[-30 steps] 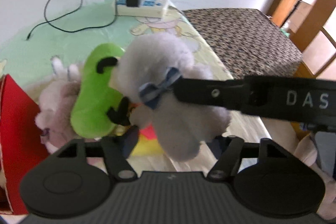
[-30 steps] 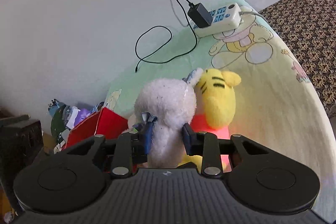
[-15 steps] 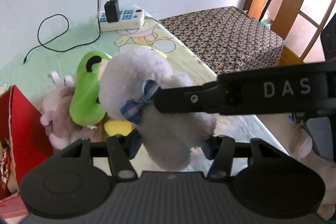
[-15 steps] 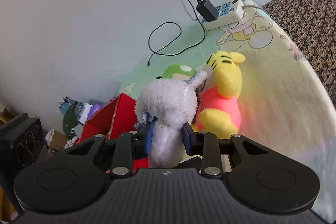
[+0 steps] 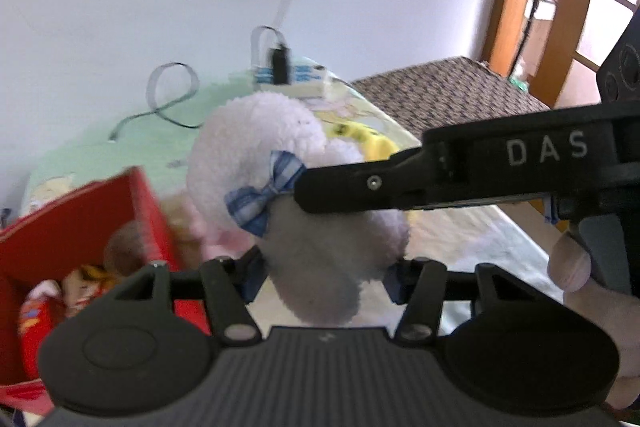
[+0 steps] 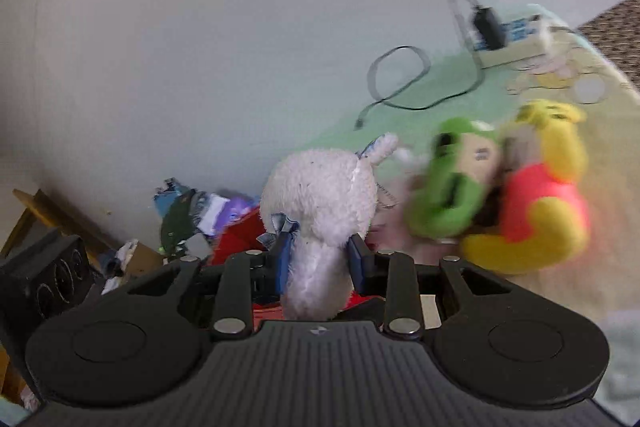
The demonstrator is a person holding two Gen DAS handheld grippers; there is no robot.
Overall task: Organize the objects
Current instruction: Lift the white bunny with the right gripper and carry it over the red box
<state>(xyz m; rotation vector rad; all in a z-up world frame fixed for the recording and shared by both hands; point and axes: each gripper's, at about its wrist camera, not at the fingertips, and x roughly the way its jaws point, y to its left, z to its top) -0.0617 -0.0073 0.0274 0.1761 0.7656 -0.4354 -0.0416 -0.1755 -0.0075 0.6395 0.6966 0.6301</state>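
A white plush toy [image 5: 260, 143] with a blue bow hangs above the bed, held by both grippers. My left gripper [image 5: 325, 277] is shut on its lower body, with the blue pads pressing in from both sides. From the right, one black finger [image 5: 400, 179] of the right gripper reaches the toy's neck beside the bow. In the right wrist view the right gripper [image 6: 319, 259] is shut on the same white plush toy [image 6: 320, 187]. An open red box [image 5: 80, 219] with several toys inside sits below and left of the toy, and its red box edge [image 6: 236, 239] shows behind it.
A green plush [image 6: 452, 187] and a yellow bear [image 6: 540, 203] in a red shirt lie on the green bedsheet. At the far end sit a power strip [image 6: 512, 39] and a black cable [image 6: 400, 79]. A patterned mattress [image 5: 448, 95], a hand [image 5: 592, 291] and floor clutter [image 6: 188, 215] surround this.
Both grippers carried the white plush up and leftward, away from the green and yellow toys, to beside the red box. The left jaws narrowed onto its body.
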